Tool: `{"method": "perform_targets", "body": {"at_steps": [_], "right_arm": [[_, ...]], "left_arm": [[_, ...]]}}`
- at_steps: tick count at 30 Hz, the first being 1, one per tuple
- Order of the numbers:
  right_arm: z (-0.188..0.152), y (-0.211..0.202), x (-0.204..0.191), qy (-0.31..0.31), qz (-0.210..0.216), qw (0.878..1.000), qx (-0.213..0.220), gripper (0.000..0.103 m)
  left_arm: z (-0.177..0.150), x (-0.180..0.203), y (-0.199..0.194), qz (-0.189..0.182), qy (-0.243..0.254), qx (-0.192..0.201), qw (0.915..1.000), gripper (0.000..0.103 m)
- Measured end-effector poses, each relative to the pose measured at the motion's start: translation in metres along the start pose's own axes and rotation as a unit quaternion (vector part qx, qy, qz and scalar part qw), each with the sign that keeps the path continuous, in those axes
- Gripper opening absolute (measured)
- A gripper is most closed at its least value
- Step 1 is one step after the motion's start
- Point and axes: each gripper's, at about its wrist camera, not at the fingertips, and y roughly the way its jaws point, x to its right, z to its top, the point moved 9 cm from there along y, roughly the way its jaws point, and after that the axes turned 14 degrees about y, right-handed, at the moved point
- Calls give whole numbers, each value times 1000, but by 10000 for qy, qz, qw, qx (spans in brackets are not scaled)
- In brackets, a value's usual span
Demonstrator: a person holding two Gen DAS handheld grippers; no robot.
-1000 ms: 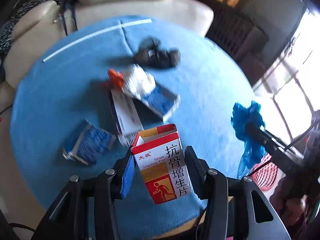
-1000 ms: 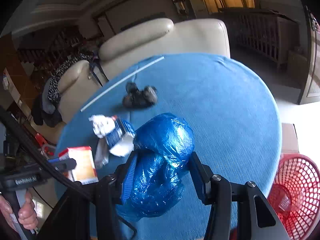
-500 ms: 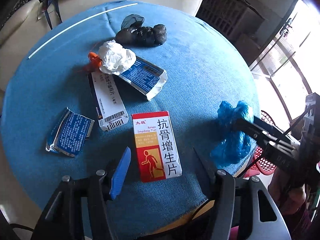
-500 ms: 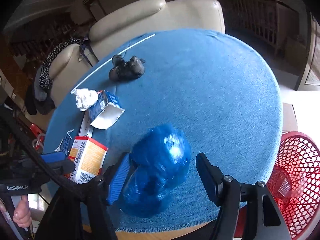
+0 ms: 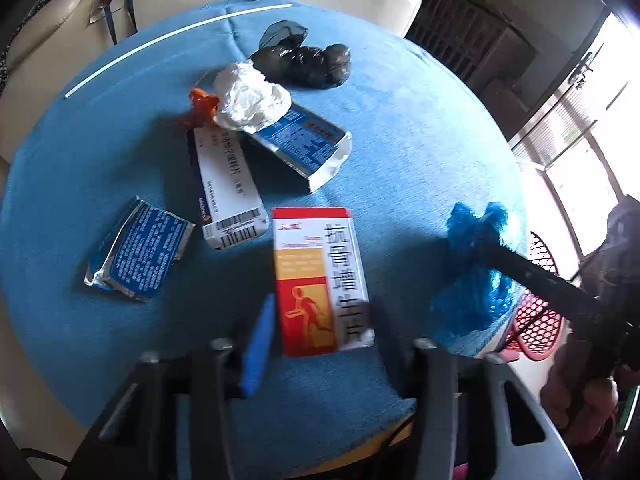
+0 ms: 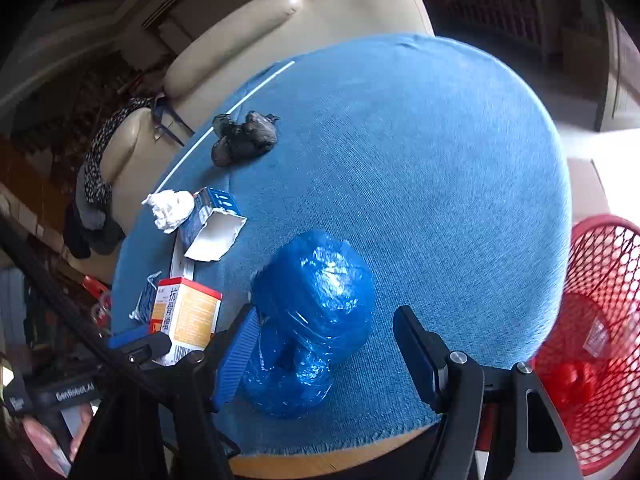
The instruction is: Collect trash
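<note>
A red, orange and white medicine box [image 5: 318, 280] lies flat on the round blue table [image 5: 420, 140], its near end between the fingers of my open left gripper [image 5: 320, 340]; it also shows in the right wrist view [image 6: 188, 316]. A crumpled blue plastic bag [image 6: 312, 336] rests on the table between the fingers of my open right gripper [image 6: 324, 356], and shows in the left wrist view [image 5: 476, 280]. A red mesh basket [image 6: 592, 340] stands beside the table at the right.
On the table lie a black bag [image 5: 304, 60], a white tissue wad [image 5: 250, 98], an orange scrap [image 5: 202, 106], a blue open carton [image 5: 304, 146], a white barcode box [image 5: 228, 188], a blue foil packet [image 5: 140, 248] and a white straw [image 5: 172, 36]. Cream armchairs [image 6: 280, 28] stand behind.
Both grippers opened and let go: the medicine box now lies flat on the table and the blue bag rests on it. Both grippers have since edged closer around them.
</note>
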Motion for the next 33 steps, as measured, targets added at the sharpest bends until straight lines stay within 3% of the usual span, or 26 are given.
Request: {"method": "perform_targets", "body": {"at_steps": [4,5,6,8,11,16,17,18,20,29,31,32,33], "right_arm": [[-4,6,-5,-88,50,9999,-44,56],[-4,5,-6,-125,33,9999,16,55],[-3,3,-7,-172,20,9998,66,54],[-1,-1,-7,-200,14,9996,188,53],[5,-12,-9,-247,89,9988,417,53],[12,-25,-12,-397,24,9968,687,53],[12,-25,-11,-408,12,9967,695,53],[12,-25,-11,-412,7,9968,689,53],[11,-24,-10,-383,22,9971,658,53],[10,-21,-7,-372,14,9971,668,53],[11,-21,-6,-372,-1,9969,692,53],[11,-21,-6,-365,6,9969,692,53],[11,-22,-5,-361,11,9969,696,53]], "left_arm": [[1,-1,-1,69,60,89,9999,47],[1,-1,-3,43,59,128,9999,42],[3,-1,-8,22,69,233,9997,23],[6,1,-18,-8,142,360,9992,11],[8,0,-21,67,212,376,9990,11],[3,0,-13,-32,123,260,9996,15],[3,1,-13,-67,114,247,9996,29],[4,2,-12,-70,102,255,9996,52],[4,2,-17,15,58,388,9992,70],[0,5,4,99,36,170,9998,70],[-2,5,9,85,-4,132,9999,63],[-3,6,11,57,-17,105,9999,50],[-3,6,12,56,-20,89,9999,48]]}}
